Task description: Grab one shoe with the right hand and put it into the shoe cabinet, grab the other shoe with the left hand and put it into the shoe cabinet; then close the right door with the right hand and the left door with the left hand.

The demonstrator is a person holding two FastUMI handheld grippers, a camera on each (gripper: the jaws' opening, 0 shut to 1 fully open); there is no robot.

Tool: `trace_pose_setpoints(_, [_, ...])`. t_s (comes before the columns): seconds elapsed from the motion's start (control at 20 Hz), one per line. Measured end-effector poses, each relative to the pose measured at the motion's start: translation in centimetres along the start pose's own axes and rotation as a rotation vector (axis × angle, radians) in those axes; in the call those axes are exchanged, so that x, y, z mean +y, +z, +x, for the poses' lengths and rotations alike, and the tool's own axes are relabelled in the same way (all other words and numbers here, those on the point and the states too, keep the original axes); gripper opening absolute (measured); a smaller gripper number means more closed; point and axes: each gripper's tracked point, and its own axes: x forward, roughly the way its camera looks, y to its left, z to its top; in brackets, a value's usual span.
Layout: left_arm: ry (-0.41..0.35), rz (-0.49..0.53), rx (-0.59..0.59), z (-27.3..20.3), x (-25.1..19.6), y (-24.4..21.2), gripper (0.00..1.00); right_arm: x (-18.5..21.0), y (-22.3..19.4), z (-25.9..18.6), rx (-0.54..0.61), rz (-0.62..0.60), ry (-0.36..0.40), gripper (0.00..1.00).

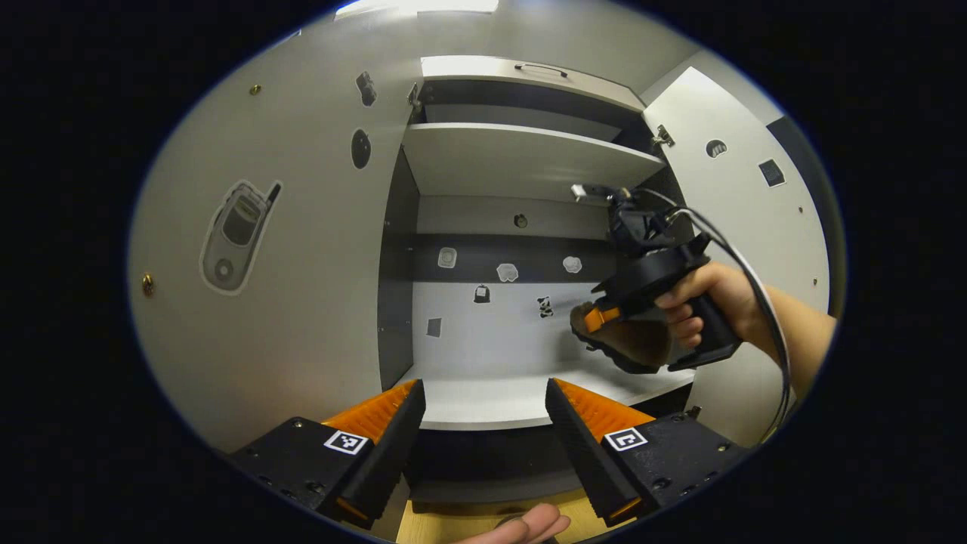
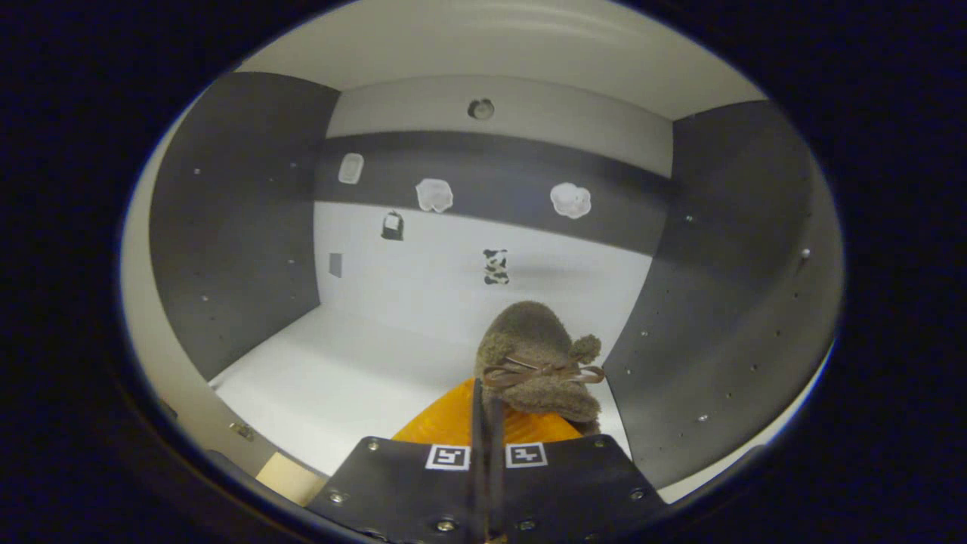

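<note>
- My right gripper [image 2: 487,404] is clenched on a fuzzy brown slipper [image 2: 538,363]. The fingers are squeezed almost together on its back end.
- The slipper sticks out straight ahead of my right fingers. Its long way points to the back wall of the shoe cabinet [image 2: 249,227], with the little bow on top.
- It is inside the cabinet now, above the white shelf [image 2: 332,370], near the dark wall on the right of my fingers. I can't tell if it touches the shelf yet.
- I think the next move is to go down a bit and let go.
- From the left gripper view I see my right gripper [image 1: 597,317] and the hand [image 1: 706,298] holding it, with the slipper's dark sole [image 1: 623,344] hanging over the shelf [image 1: 491,393].
- My left gripper [image 1: 485,404] is released, fingers wide apart, holding nothing. It waits in front of the cabinet.
- The left door [image 1: 287,249] and right door [image 1: 744,196] both stand wide open.
</note>
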Motion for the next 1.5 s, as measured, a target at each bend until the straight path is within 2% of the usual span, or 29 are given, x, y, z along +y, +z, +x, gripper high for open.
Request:
trace_pose_setpoints(0.05, [-0.001,-0.002,0.004,0.1,-0.1,-0.1,0.98,-0.2,-0.4,1.4,0.018,0.001,-0.01,0.07])
trace_pose_setpoints(0.1, [-0.001,-0.003,0.01,0.3,-0.2,-0.4,0.98,-0.2,-0.9,2.4,0.038,-0.007,-0.012,0.03])
trace_pose_setpoints(0.2, [0.01,-0.001,0.029,0.6,-0.1,-0.9,0.98,0.0,-1.5,4.3,0.055,-0.043,0.001,0.03])
trace_pose_setpoints(0.4, [0.029,0.015,0.036,1.1,0.3,-1.3,0.98,-0.3,-2.8,6.5,0.131,-0.088,-0.021,0.03])
trace_pose_setpoints(0.7, [0.048,0.0,0.048,1.2,0.3,-1.5,0.98,0.7,-3.4,6.0,0.17,-0.052,-0.015,0.03])
trace_pose_setpoints(0.75, [0.051,-0.01,0.049,1.1,0.1,-1.5,0.98,0.8,-3.5,5.6,0.178,-0.056,-0.012,0.06])
trace_pose_setpoints(0.9, [0.027,-0.023,0.053,0.7,-0.7,-1.5,0.98,0.4,-3.1,3.9,0.171,-0.038,-0.02,0.25])
trace_pose_setpoints(0.95, [0.029,-0.027,0.05,0.6,-0.7,-1.3,0.98,0.7,-2.8,2.9,0.163,-0.014,0.0,0.43])
trace_pose_setpoints(1.05, [0.039,-0.041,0.044,0.2,-0.5,-1.0,0.98,0.0,-1.6,0.9,0.112,0.01,-0.006,0.78])
trace_pose_setpoints(1.25, [0.035,-0.072,0.066,-0.2,-1.1,-1.4,0.99,-1.3,0.2,-4.9,-0.018,0.018,-0.019,0.98])
trace_pose_setpoints(1.5, [0.063,-0.053,0.155,-0.1,-0.8,-3.6,0.99,-1.5,0.8,-14.7,-0.243,0.023,-0.065,0.99])
